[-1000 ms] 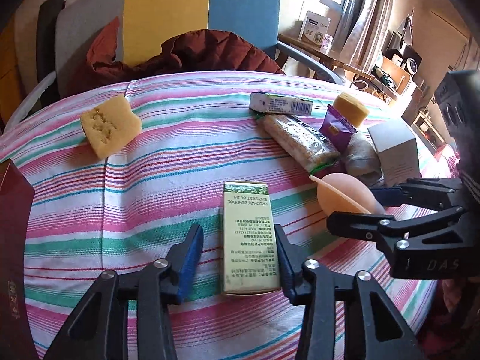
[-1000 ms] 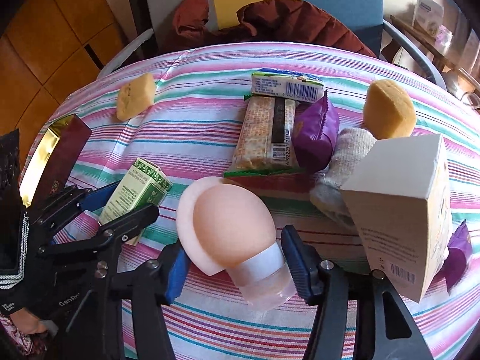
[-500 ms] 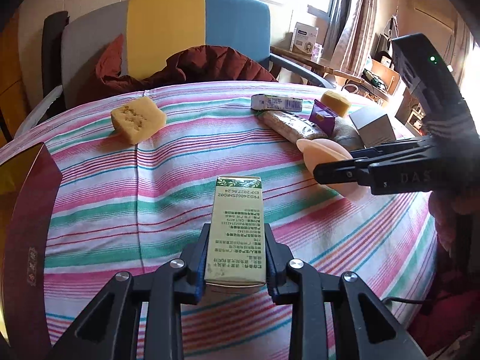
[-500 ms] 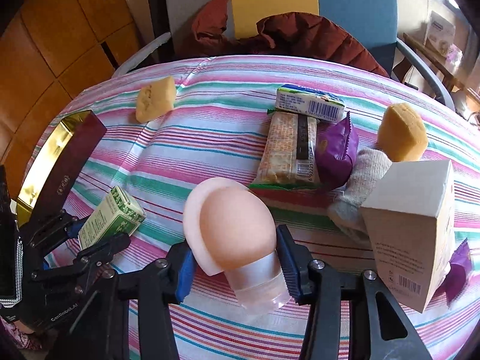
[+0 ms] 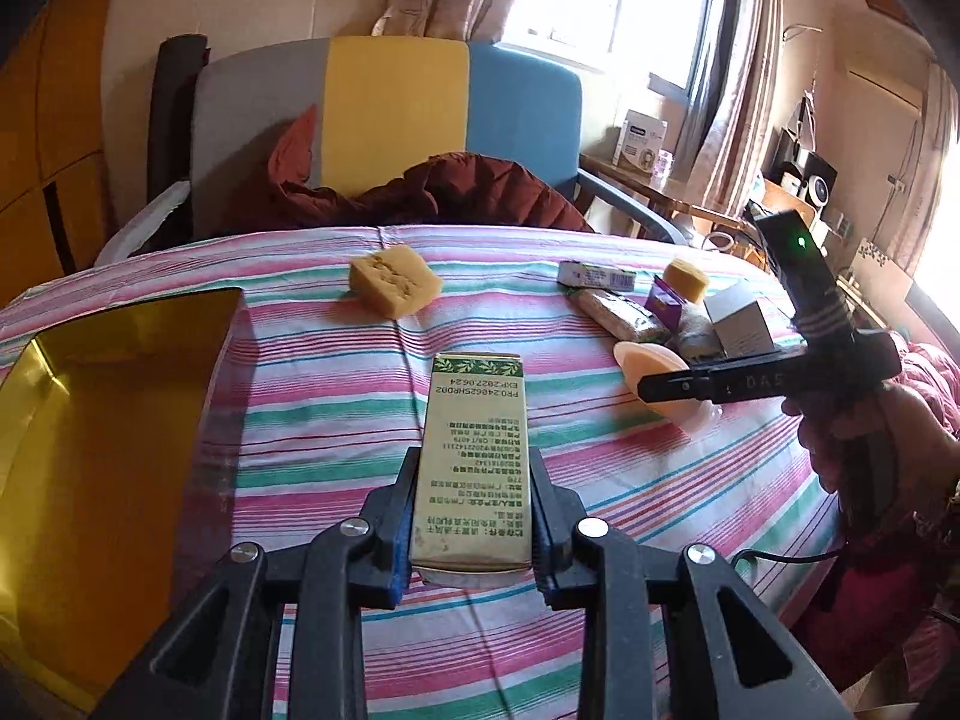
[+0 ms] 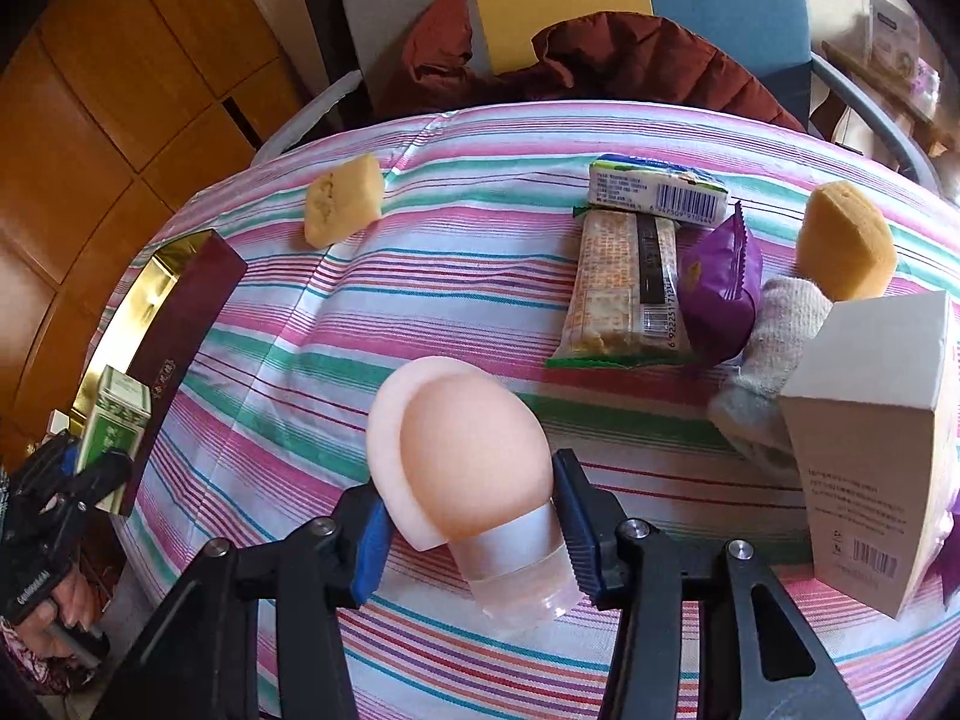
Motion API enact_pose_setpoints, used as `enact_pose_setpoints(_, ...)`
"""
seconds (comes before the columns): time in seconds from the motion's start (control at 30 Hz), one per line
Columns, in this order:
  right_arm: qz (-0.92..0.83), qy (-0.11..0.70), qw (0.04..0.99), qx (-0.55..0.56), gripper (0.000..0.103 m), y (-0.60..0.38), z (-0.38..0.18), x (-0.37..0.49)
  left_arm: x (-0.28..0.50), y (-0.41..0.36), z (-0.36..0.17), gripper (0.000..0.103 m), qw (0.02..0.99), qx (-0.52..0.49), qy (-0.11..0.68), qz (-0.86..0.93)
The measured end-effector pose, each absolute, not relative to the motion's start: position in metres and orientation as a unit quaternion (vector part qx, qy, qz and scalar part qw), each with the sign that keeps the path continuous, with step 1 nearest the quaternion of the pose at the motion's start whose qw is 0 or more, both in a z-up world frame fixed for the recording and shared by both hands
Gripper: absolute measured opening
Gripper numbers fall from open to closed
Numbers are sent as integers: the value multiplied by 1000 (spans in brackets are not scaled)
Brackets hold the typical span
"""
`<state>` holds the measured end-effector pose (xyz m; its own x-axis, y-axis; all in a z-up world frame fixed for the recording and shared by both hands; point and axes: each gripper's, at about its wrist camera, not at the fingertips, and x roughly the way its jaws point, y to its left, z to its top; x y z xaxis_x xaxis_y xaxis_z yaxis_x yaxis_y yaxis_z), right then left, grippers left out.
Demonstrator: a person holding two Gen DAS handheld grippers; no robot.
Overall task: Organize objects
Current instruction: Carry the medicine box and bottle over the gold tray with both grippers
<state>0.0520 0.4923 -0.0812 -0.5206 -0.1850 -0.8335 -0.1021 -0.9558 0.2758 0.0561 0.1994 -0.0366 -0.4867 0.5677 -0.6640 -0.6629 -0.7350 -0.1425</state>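
Much of the small print on the green carton is too fine to be read, and its near end is hidden between the jaws of the left gripper, which are pressed tight against its long sides. In the right wrist view only the top of this carton is seen, beside the gold-lined box. The box's near end is cut off by the frame edge in the left wrist view, and it cannot be told whether anything lies in it.

The carton is pale green and cream, with a leaf band across its far end, and is held off the striped tablecloth, just right of the box.

The peach bottle is clamped at its clear neck by the right gripper; the cap end is blurred by glare. It is found well to the right of the box, near the tablecloth's front edge. From the left wrist view, most of the bottle is covered by the right gripper.

Farther right of the box, a cracker packet, a purple sachet, a rolled sock and a white carton are crowded together. Two yellow sponges lie beyond.
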Motion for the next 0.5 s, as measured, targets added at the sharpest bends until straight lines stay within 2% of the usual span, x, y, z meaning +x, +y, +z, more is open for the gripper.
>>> enact_pose_setpoints(0.3, -863, -151, 23, 482, 50, 490, -81, 53, 20, 132, -26, 30, 279, -365, 24, 888)
enact_pose_setpoints(0.5, -870, -172, 67, 458, 50, 468, -75, 58, -10, 87, -37, 30, 210, -396, 9, 894)
